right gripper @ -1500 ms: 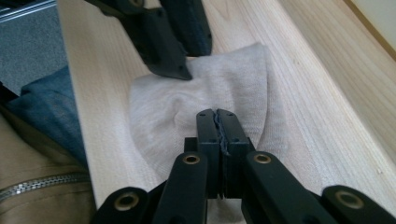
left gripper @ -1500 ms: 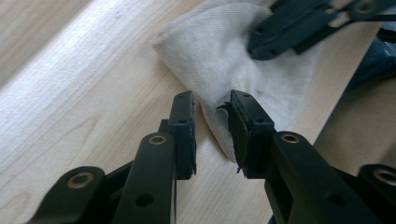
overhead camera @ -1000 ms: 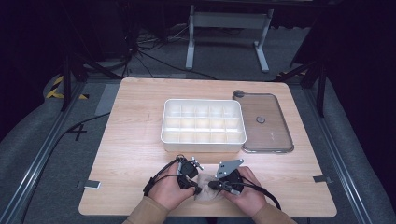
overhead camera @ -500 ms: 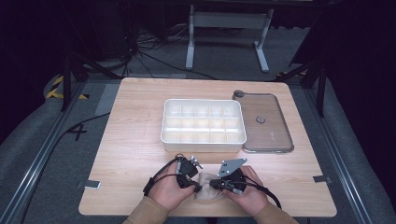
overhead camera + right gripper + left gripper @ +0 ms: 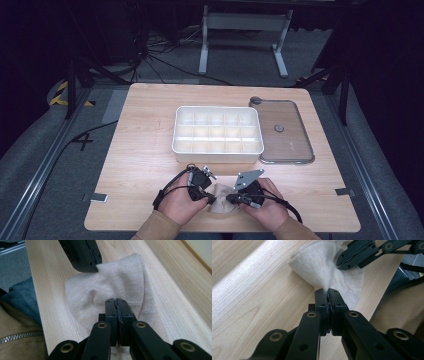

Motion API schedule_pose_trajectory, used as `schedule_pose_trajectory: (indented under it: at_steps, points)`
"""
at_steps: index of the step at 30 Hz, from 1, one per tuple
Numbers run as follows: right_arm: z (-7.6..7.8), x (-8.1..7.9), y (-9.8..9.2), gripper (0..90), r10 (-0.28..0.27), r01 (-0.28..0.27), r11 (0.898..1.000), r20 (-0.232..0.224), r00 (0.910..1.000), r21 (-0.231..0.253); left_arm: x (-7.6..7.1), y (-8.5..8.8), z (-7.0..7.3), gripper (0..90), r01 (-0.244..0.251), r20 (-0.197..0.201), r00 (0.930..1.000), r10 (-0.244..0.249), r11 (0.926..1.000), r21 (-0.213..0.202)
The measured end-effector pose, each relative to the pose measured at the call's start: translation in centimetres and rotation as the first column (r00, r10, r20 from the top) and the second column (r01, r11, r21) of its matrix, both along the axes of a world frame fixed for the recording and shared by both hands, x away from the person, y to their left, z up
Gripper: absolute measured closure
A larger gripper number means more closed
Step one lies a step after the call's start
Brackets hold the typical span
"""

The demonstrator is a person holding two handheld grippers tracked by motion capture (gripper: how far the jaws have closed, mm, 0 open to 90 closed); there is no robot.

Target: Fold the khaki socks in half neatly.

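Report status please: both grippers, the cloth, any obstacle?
Left gripper just closed, pinching cloth. Right gripper shut on it too. Compartment tray stands apart, not obstructing.

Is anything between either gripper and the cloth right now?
No. The left gripper has just closed on the cloth, and the right gripper is shut on it too, with nothing visible in between.

Bright, evenly lit tabletop; dark surroundings; soft close-up foregrounds.
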State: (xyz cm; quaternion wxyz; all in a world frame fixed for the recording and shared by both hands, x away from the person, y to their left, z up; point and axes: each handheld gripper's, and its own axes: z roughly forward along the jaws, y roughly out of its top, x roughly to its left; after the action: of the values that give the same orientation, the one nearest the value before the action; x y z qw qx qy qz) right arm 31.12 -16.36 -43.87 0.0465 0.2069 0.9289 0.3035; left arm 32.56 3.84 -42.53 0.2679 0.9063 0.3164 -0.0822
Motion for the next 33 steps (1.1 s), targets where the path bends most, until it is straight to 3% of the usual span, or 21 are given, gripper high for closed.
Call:
schedule_pose_trajectory:
  at_steps: [13,21,27,33]
  points:
    - [-0.6,-0.2,0.7,89.7,0.02,-0.021,1.0,0.02,0.9996,0.015,-0.2,-0.2,0.5,87.9,0.015,0.039,0.9992,-0.013,0.999,-0.042]
    - [-0.8,-0.4,1.2,89.6,0.041,-0.043,0.998,0.045,0.9981,0.041,-0.4,-0.3,0.6,87.9,0.021,0.035,0.9992,-0.019,0.9985,-0.052]
    - [-0.1,-0.3,0.5,89.6,0.039,-0.041,0.997,0.036,0.9986,0.059,-0.2,0.1,0.7,87.8,0.013,0.027,0.9996,-0.012,0.9991,-0.041]
    - [1.1,0.0,-1.3,89.4,-0.001,-0.002,0.997,0.036,0.9994,0.075,0.1,0.4,0.8,87.7,-0.004,0.016,0.9999,0.005,0.9993,-0.037]
